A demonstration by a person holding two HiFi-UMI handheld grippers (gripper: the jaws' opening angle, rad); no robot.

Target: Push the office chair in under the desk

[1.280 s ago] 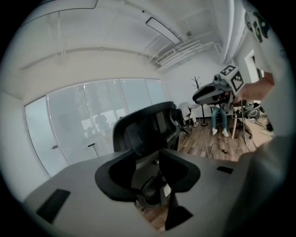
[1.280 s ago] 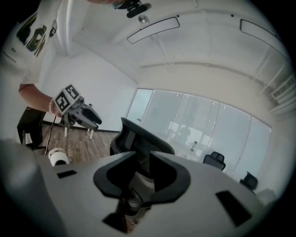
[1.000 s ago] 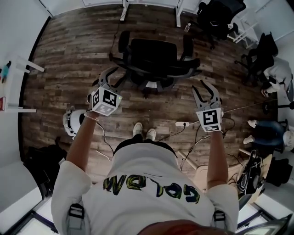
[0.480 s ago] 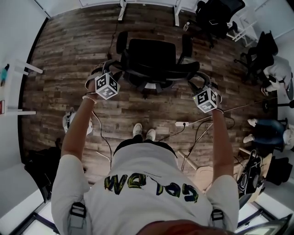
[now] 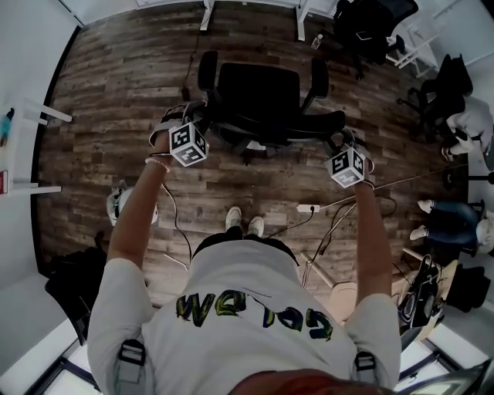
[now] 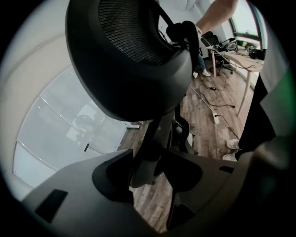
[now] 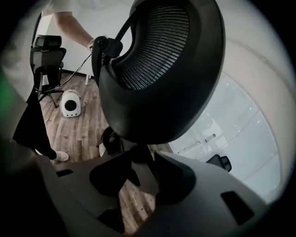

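Over wood floor (image 5: 100,100), L tongs (image 6: 144,171) & R tongs (image 7: 141,171) just clamped office chair (image 5: 258,92) back.

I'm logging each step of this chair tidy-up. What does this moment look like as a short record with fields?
chair: black office chair, on the wood floor, short of the desk, seat facing it
desk: white legs at the head view's top edge; floor shows between them and the chair
left gripper: fingers have just been closing, clamped on the backrest's left end
right gripper: fingers have just been closing, clamped on its right end
person: stands behind the chair, both arms out
stage: chair gripped, not yet pushed in
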